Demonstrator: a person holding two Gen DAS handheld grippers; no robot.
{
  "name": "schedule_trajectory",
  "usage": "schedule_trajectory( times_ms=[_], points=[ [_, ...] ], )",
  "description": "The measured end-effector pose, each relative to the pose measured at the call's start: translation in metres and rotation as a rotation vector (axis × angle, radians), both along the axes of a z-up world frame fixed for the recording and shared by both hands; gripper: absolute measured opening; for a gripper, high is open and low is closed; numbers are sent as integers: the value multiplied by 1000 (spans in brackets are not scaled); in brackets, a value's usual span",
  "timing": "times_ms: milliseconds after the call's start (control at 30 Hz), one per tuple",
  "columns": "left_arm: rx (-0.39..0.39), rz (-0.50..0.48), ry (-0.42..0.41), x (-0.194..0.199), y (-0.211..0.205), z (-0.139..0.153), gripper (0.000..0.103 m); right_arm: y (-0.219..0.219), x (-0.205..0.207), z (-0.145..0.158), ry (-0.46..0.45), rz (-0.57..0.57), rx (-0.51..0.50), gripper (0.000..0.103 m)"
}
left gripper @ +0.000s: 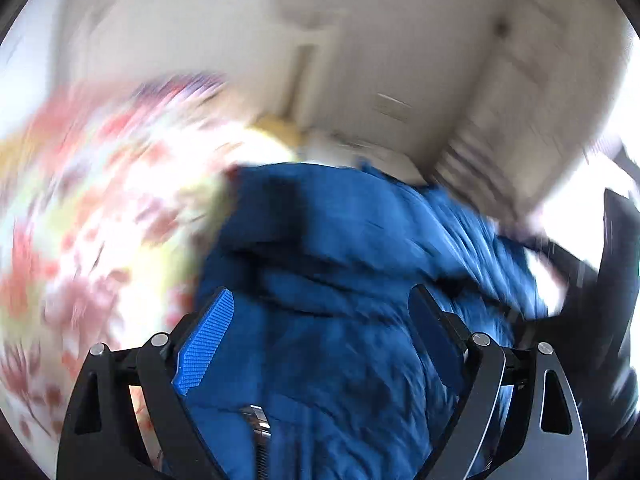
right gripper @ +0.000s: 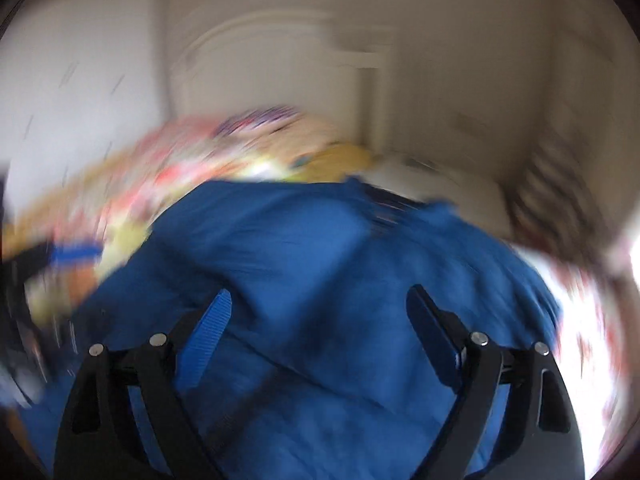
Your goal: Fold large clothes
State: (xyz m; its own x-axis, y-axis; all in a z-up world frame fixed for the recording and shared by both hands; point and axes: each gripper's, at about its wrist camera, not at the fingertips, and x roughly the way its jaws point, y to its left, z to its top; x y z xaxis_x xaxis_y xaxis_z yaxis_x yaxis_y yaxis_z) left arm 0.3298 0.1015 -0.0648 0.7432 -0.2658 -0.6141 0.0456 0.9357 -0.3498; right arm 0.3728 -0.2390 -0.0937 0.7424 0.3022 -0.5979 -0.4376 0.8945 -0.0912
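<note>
Both views heavily motion-blurred; detail limited. Largest item: the bed cover with a red, pink and yellow floral print [left gripper: 92, 216], spread under everything and showing to the left in my left view, and along the left and far right edges in my right view [right gripper: 588, 320]. On it lies the large blue quilted padded garment [left gripper: 340, 280], crumpled, with deep folds across its middle; it fills the lower centre of both views [right gripper: 320, 280] and runs directly under both of my tools. A metal zipper strip [left gripper: 258, 424] shows on the garment near the bottom of the left view. Beyond the garment's far edge sits a yellow soft object [right gripper: 340, 158], shape not resolvable. My left tool [left gripper: 320, 312] has its fingers spread wide apart, nothing between them, blue fabric visible in the gap. My right tool [right gripper: 318, 312] is likewise spread wide with nothing gripped. Whether either tool touches the fabric, I cannot tell. Pale walls behind.
</note>
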Motion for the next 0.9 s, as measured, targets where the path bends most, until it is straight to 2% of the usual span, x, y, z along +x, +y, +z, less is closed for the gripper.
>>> schedule_trajectory(
  times_ms=[33, 100, 133, 200, 233, 300, 333, 367, 400, 433, 500, 567, 633, 700, 767, 800, 833, 867, 900],
  points=[
    [-27, 64, 35, 4, 14, -2, 85, 36, 5, -5, -7, 64, -82, 86],
    [-3, 115, 60, 5, 23, -3, 85, 76, 12, -11, -19, 130, -165, 84],
    [27, 130, 74, 5, 23, -4, 85, 99, 18, -17, -21, 162, -219, 81],
    [125, 141, 100, 7, 14, -6, 85, 129, 27, -25, -48, 155, -320, 70],
    [194, 148, 104, 7, 7, -8, 85, 134, 30, -27, -57, 145, -342, 60],
    [281, 154, 114, 11, -2, -8, 85, 132, 40, -25, -29, 146, -293, 41],
    [306, 150, 115, 10, -4, -9, 86, 122, 46, -20, -2, 146, -209, 19],
    [314, 139, 111, 11, -7, -9, 86, 110, 48, -13, 1, 123, -134, 12],
    [307, 128, 105, 11, -9, -8, 86, 94, 46, -5, 1, 102, -35, 9],
    [296, 119, 99, 12, -10, -7, 86, 64, 42, 7, 18, 68, 141, 8],
    [256, 110, 55, 8, -12, 6, 86, 23, 37, 18, 24, 11, 348, 8],
    [235, 140, -39, 4, -13, 26, 86, -41, 22, 23, 17, -79, 598, 6],
    [254, 173, -133, 2, -16, 52, 87, -98, 8, 18, 1, -179, 747, 2],
    [290, 193, -234, 0, -24, 87, 91, -130, 3, 11, 5, -244, 761, 2],
    [355, 199, -310, 0, -37, 123, 92, -157, 0, -4, 29, -361, 697, 11],
    [391, 199, -351, -1, -45, 142, 92, -167, 0, -13, 63, -408, 689, 18],
    [424, 205, -389, -3, -54, 160, 93, -178, -1, -24, 117, -461, 697, 36],
    [447, 211, -416, -5, -60, 173, 95, -181, -3, -28, 122, -474, 698, 45],
    [468, 215, -446, -9, -68, 187, 96, -178, -7, -28, 107, -468, 684, 46]
  ],
)
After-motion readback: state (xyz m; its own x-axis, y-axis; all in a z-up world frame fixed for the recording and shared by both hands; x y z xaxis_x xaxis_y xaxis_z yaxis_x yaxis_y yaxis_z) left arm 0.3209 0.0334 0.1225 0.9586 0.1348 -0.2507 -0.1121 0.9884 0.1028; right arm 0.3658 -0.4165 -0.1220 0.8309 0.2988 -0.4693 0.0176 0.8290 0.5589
